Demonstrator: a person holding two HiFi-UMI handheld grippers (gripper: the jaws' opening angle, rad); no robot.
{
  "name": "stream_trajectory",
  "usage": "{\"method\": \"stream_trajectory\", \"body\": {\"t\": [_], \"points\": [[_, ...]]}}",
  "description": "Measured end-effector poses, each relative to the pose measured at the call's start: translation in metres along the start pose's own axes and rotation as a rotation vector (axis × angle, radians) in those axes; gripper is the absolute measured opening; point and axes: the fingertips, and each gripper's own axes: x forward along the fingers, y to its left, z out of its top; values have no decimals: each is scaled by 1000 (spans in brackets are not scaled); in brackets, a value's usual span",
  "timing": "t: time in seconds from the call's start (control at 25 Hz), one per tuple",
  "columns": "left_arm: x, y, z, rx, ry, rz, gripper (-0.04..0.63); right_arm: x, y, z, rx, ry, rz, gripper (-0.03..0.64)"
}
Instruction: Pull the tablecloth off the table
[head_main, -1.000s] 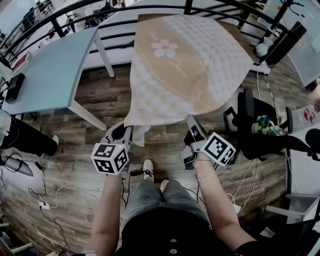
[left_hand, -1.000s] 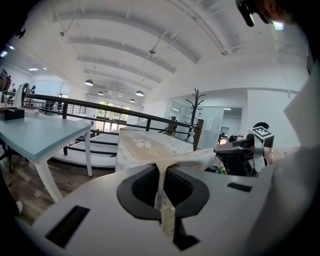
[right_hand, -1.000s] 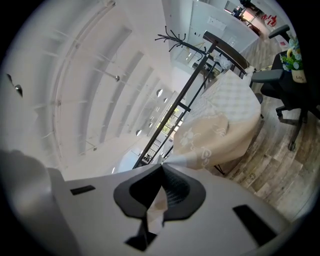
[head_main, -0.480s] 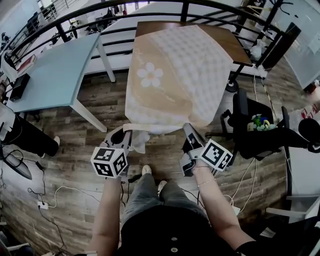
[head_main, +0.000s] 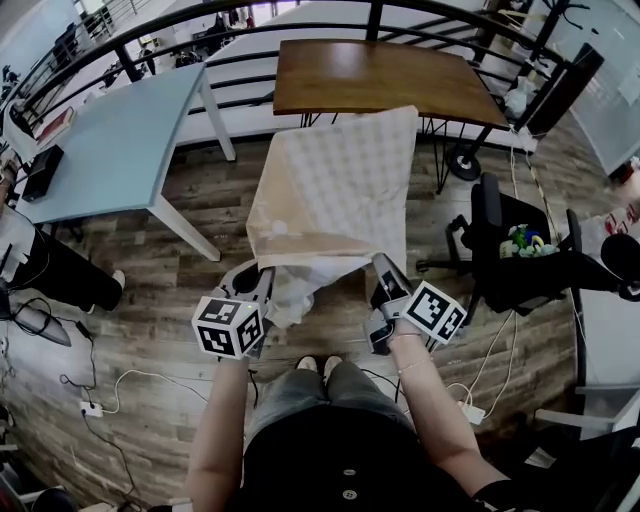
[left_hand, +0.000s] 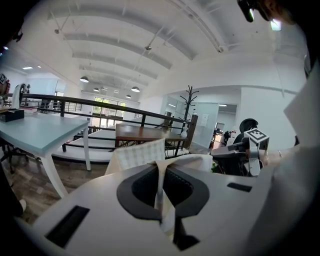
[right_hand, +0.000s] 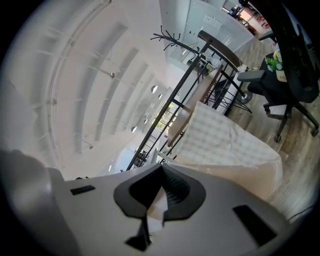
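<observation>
The beige and white checked tablecloth (head_main: 335, 195) hangs in the air between the brown wooden table (head_main: 380, 75) and me, its far edge off the tabletop. My left gripper (head_main: 262, 283) is shut on the cloth's near left corner. My right gripper (head_main: 383, 270) is shut on its near right corner. In the left gripper view the tablecloth (left_hand: 137, 154) runs from the shut jaws toward the wooden table (left_hand: 142, 133). In the right gripper view the tablecloth (right_hand: 225, 140) stretches out beyond the pinched edge.
A light blue table (head_main: 105, 140) stands at the left, and a black railing (head_main: 130, 45) runs behind both tables. A black office chair (head_main: 510, 260) with a small plant sits at the right. Cables (head_main: 110, 390) lie on the wooden floor by my feet.
The tablecloth has slid toward me off the wooden table, whose top is now bare. Both grippers moved back a little, still gripping the corners.
</observation>
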Motion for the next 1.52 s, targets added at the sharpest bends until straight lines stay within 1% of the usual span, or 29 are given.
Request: {"method": "stream_trajectory", "body": {"t": [0.28,0.44,0.6,0.92,1.52], "points": [[-7,12,-23,-20,62,-6,15,1,-22,-38,43,54,-83,26],[-5,12,-32,-24,85,-13,15,-3,-30,-47,50,75,-103,26],[-5,9,-29,-25,79,-16,15,-7,-32,-48,55,79,-111,26],[-6,2,-23,-25,56,-30,15,-14,-30,-45,55,52,-101,26],[-9,-3,-24,-33,51,-42,15,-23,-31,-48,62,42,-112,26]]}}
